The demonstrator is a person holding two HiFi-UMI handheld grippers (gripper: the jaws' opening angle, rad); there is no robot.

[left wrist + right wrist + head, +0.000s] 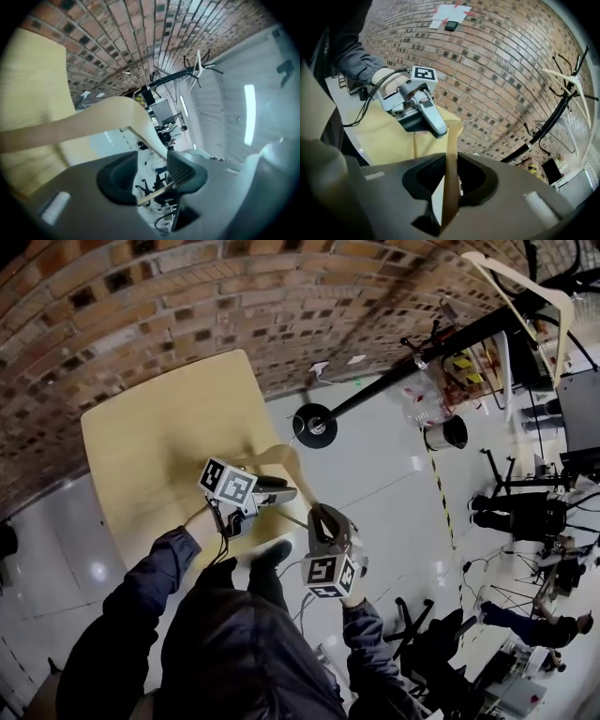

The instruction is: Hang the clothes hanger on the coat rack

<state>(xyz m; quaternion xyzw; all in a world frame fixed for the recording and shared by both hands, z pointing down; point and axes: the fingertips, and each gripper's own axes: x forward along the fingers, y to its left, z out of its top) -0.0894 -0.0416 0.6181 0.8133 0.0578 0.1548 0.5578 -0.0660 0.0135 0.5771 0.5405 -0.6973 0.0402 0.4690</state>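
A pale wooden clothes hanger [274, 457] is held up over the beige table [150, 437]. My right gripper [324, 518] is shut on one of its arms; in the right gripper view that arm [451, 150] stands upright between the jaws of the right gripper [450, 176]. My left gripper [279, 491] is open beside the hanger's top. In the left gripper view the hanger's thin bar [154, 192] crosses the gap of the left gripper [149, 174], with the broad arm [93, 123] ahead. The black coat rack [412, 362] leans away at the right, with another pale hanger [525, 296] on it.
The rack's round base [314, 424] stands on the shiny floor by the brick wall [234, 296]. A white cylinder [447, 433] and a yellow-black floor line [441, 493] lie beyond it. Chairs, stands and seated people [525, 512] fill the right side.
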